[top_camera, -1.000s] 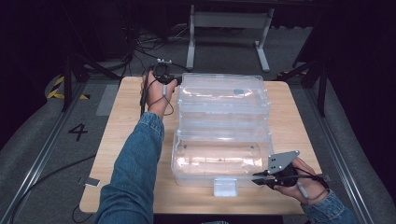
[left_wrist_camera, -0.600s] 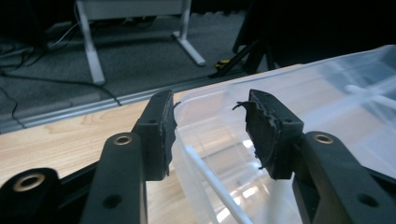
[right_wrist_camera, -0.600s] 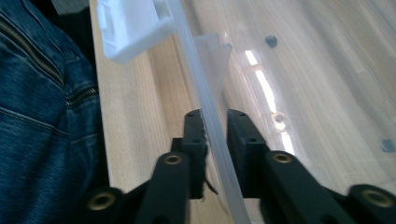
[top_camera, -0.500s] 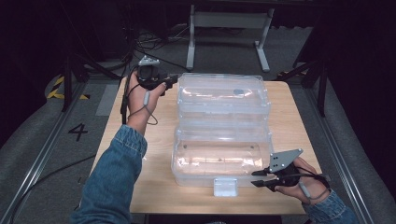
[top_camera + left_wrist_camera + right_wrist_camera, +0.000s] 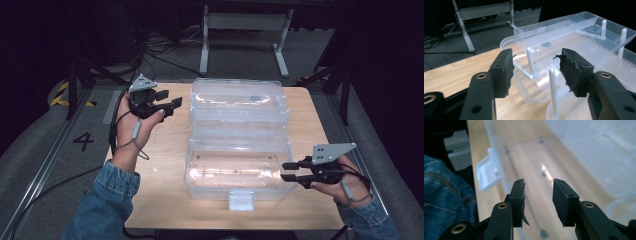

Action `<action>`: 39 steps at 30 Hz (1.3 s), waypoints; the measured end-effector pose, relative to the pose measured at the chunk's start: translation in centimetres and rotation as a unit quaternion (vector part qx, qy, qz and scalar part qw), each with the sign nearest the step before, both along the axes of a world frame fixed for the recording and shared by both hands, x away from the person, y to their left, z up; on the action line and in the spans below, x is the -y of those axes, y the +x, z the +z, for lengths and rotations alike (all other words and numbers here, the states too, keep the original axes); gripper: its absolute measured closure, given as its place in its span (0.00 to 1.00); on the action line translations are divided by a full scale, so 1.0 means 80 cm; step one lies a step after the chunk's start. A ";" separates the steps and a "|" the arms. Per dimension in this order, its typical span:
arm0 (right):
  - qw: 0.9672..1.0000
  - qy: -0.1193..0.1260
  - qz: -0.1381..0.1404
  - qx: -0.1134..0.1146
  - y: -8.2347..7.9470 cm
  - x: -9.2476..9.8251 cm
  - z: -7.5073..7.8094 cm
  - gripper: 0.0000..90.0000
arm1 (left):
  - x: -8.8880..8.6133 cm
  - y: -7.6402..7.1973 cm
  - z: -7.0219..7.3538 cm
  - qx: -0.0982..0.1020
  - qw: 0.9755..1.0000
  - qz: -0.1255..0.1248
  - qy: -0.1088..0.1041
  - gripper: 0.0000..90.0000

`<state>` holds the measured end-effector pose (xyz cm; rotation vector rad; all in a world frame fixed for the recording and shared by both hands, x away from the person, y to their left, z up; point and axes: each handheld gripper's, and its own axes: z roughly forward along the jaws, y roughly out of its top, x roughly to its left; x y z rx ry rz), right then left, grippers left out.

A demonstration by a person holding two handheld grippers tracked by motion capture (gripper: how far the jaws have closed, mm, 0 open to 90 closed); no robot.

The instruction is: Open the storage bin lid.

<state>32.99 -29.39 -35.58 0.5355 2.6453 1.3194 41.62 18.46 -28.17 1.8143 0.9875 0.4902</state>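
Observation:
A clear plastic tiered storage box [image 5: 239,127] stands spread open in steps down the middle of the wooden table [image 5: 165,155]. My left gripper [image 5: 170,98] hovers open just left of the box's far tier, its jaws pointing at that tier. In the left gripper view the open left gripper [image 5: 536,66] frames the clear box [image 5: 574,32] and its thin upright posts [image 5: 553,87]. My right gripper [image 5: 285,171] is open at the right end of the near tier. The right gripper view has the right gripper [image 5: 537,198] open over the clear box [image 5: 564,152].
A white latch tab [image 5: 241,200] juts from the box's near wall, seen as the latch [image 5: 487,173] in the right gripper view. Cables and a metal stand [image 5: 245,30] lie on the floor beyond the table. Bare wood lies left of the box.
My left hand has pulled back towards me and a little to the left, away from the far corner of the box. The right gripper has barely shifted.

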 end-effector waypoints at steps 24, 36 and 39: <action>0.961 0.032 -0.273 0.017 0.079 0.112 0.017 0.58 | -0.065 -0.033 -0.086 -0.031 0.994 0.058 0.082 0.40; 0.952 0.014 -0.307 0.000 0.096 0.148 -0.053 0.58 | -0.068 -0.012 -0.140 -0.069 0.993 -0.008 0.100 0.45; 0.951 0.026 -0.307 -0.005 0.101 0.153 -0.068 0.58 | -0.073 -0.011 -0.144 -0.074 0.991 0.011 0.115 0.42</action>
